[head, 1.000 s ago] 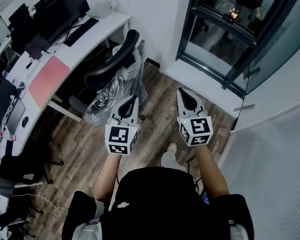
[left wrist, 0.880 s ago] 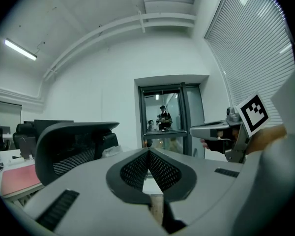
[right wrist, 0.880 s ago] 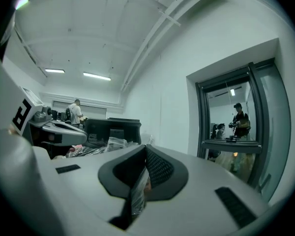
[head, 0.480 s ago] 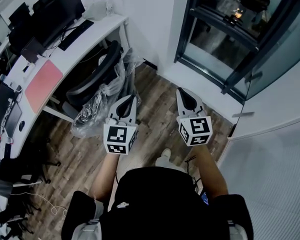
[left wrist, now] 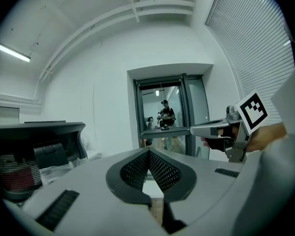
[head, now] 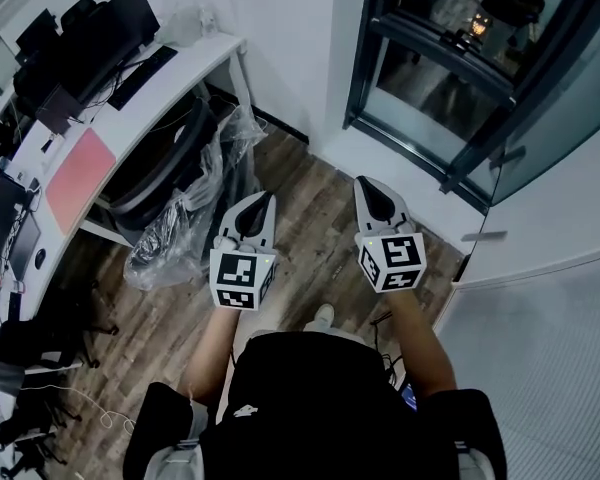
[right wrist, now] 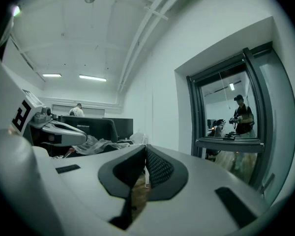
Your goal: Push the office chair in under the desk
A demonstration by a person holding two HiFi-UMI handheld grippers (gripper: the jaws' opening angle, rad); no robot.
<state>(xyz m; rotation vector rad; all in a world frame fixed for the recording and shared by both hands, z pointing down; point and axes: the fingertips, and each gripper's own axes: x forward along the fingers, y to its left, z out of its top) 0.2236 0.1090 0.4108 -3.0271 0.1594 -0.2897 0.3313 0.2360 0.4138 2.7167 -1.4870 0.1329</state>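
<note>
Over on the left, the black office chair, wrapped in clear plastic, sits tucked against the white desk, partly beneath its top. Both the left gripper and the right gripper are held level above the wooden floor, jaws pressed together on nothing, the left one nearer the chair.

Tabletop: long and white, well off to the left of the left claw.
On the tabletop: black screens, a black keyboard, a pink mat.
Floor: brown wood, under the left claw and the right claw.
On the floor: the office chair, wrapped in clear plastic, just left of the left claw and partly under the tabletop.
</note>
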